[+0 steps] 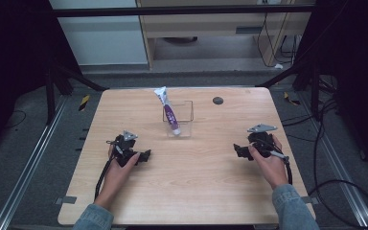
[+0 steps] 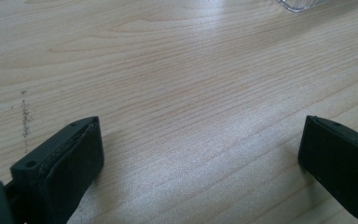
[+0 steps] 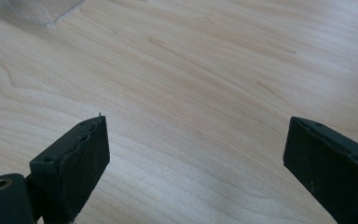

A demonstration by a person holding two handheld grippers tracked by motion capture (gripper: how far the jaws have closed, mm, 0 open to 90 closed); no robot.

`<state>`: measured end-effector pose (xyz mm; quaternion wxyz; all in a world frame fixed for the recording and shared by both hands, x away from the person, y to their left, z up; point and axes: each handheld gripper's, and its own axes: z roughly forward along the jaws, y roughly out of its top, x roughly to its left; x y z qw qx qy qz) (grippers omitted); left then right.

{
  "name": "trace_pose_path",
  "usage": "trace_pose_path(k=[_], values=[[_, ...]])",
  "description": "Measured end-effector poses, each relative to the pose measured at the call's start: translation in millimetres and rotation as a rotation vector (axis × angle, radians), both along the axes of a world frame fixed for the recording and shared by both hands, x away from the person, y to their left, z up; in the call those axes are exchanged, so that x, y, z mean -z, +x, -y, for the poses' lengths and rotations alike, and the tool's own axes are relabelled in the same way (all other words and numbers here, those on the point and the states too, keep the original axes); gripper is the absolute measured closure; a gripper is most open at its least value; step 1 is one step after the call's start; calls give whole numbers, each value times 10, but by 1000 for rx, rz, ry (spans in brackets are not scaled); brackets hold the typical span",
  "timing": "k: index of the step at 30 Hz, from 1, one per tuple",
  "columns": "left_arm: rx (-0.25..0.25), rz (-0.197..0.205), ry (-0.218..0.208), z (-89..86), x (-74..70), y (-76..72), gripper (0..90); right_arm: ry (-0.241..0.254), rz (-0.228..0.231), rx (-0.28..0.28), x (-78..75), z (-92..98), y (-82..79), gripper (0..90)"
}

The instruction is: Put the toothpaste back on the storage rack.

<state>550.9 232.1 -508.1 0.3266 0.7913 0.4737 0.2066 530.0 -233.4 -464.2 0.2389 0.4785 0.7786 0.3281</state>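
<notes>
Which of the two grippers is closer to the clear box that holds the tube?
The left gripper seems slightly closer: it rests just below and left of the clear box with the tube. The right gripper lies farther off.

Blue denim sleeves on both forearms, left gripper black with grey three-cornered plate on top, right gripper likewise, black cable trailing from each, jaws black blocks with small screw holes, frayed pad edges
</notes>
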Motion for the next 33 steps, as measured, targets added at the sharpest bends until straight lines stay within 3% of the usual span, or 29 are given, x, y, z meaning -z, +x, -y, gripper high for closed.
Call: trace_pose_path(k=[13, 20, 33], values=[[0, 0, 0, 0, 0, 0, 0, 24, -33, 13, 263, 48, -41, 75], [2, 0, 4, -2, -1, 0, 0, 36, -15, 49, 325, 100, -1, 77], [2, 0, 4, -2, -1, 0, 0, 46, -35, 81, 465, 103, 63, 57]])
